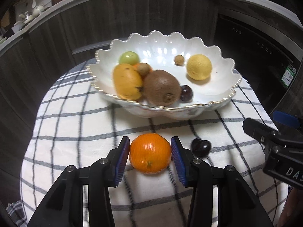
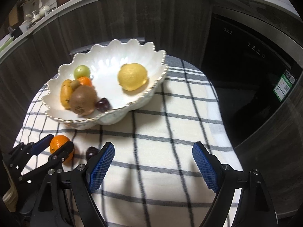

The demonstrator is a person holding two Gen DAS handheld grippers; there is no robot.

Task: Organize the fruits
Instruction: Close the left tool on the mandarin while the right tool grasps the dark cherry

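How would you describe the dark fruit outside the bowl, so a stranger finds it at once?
Find the white scalloped bowl on the checked cloth. In front of it the left gripper grips an orange. The dark cherry lies beside it, the only loose dark fruit.

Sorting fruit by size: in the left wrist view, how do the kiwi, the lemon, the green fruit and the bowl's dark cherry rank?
1. kiwi
2. lemon, though it lies farther back, so the gap is unsure
3. green fruit
4. dark cherry
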